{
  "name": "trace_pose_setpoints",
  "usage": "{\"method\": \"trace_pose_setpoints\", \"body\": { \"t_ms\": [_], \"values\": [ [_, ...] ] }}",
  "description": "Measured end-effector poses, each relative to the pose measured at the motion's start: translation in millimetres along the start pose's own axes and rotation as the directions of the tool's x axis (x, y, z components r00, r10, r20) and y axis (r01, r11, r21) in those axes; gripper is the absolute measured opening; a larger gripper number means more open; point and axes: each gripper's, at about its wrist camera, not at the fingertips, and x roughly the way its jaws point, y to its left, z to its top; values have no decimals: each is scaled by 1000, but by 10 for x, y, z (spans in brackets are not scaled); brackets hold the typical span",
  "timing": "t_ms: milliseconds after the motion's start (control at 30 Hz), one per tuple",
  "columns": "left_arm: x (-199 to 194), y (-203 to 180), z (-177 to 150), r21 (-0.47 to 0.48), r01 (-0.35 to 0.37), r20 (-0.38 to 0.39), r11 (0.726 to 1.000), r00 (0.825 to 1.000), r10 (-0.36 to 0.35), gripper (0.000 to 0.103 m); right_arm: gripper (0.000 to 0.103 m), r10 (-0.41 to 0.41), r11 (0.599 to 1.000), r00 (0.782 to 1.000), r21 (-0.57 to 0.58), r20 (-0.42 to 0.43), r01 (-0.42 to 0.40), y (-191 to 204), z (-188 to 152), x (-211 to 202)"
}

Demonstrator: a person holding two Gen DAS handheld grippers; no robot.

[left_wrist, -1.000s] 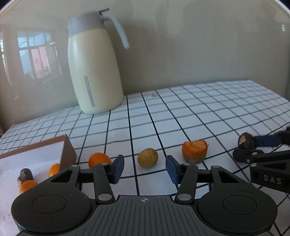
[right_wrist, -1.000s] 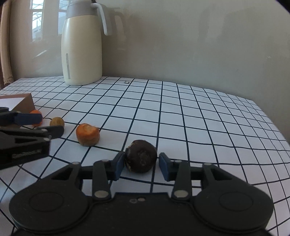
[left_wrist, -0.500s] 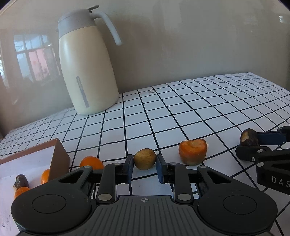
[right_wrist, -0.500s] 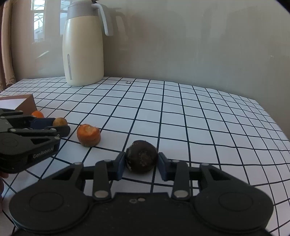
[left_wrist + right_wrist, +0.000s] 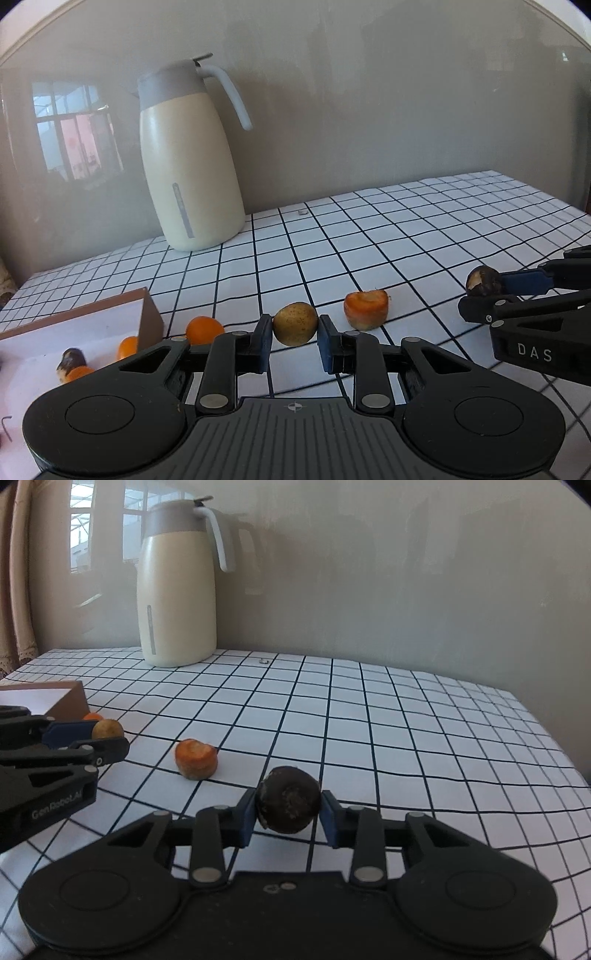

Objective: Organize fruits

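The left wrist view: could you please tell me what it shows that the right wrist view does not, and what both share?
Only the left wrist view looks inside the box, where two orange fruits and a dark one lie. Only the right wrist view shows the curtain at the left edge. Both show the jug, the cut orange fruit, the left claw shut on the tan fruit and the right claw shut on the dark fruit.

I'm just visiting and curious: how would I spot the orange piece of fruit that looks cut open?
Start at the tall cream jug on the checked tablecloth. Come forward to the near row of fruit: it sits untouched between both grippers' fruits. Unlike the round orange, the cut fruit has a flat, ragged top.
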Motion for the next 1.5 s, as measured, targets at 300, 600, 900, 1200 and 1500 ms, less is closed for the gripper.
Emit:
{"method": "trace_pose_setpoints", "body": {
  "t_ms": [300,600,900,1200,1500],
  "values": [
    [-488,40,-107,11,-3,59,1000,998,2,26,28,-1,1000,998,5,67,0,26,-155,-518],
    [-1094,226,-246,-9,-32,130,999,991,33,26,28,19,1000,993,9,116,-20,133,-279,-923],
    [-1564,468,-356,-29,-93,189,995,977,97,26,28,103,995,980,-14,171,-102,397,-287,-1233],
    [-1853,800,-539,-69,-170,198,983,963,180,26,28,213,976,952,-87,220,-198,781,-251,-1422],
    [-2085,1142,-623,-128,-242,222,962,938,266,26,28,304,950,919,-148,253,-274,1157,-156,-1537]
  ]
}}
